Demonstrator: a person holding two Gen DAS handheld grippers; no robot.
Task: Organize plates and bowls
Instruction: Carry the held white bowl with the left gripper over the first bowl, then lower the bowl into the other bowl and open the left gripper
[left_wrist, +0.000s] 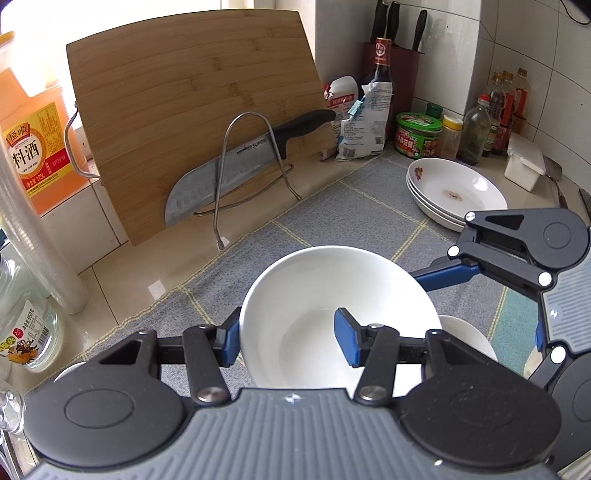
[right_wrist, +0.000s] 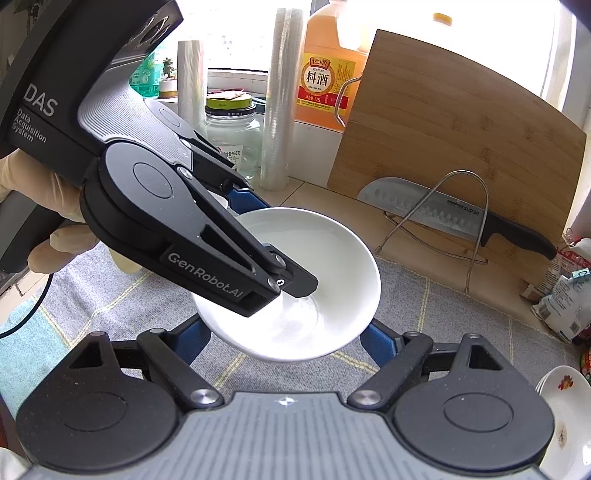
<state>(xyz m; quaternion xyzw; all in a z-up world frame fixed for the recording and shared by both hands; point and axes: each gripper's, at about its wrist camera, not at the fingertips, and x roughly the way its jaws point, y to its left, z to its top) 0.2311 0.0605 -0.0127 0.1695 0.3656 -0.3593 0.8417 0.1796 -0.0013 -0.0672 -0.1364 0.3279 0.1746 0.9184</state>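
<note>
**Ana:** Kitchen surface (left_wrist: 122, 280), pale stone with a grey checked cloth (left_wrist: 332, 214) over most of it. What sits nearest?

**Ben:** Nearest is the white bowl (left_wrist: 314, 295), held up over the cloth. The left gripper (left_wrist: 288, 341) has it by the wall: one blue pad outside, one inside, jaws clamped on the rim.

**Ana:** And the other one?

**Ben:** The right gripper (right_wrist: 284, 341) is around the same bowl from the opposite side, its blue fingers (right_wrist: 376, 341) against the outer wall on both flanks. So both pairs of jaws grip this bowl. A gloved hand (right_wrist: 62, 218) holds the left tool's handle.

**Ana:** Anything under the bowl?

**Ben:** Another white dish (left_wrist: 469, 336) peeks out just behind it, low on the right; I cannot tell its shape.

**Ana:** Further out?

**Ben:** A stack of flowered plates (left_wrist: 458, 190) lies on the cloth's far right corner, well apart from the bowl. Behind that, jars and bottles (left_wrist: 480, 122) line the tiled wall. On the left a bamboo cutting board (left_wrist: 192, 110) leans upright in a wire rack (left_wrist: 243, 162) with a cleaver (left_wrist: 221, 177) in front of it, and an orange cooking-wine jug (left_wrist: 33, 129) stands beside it.
</note>
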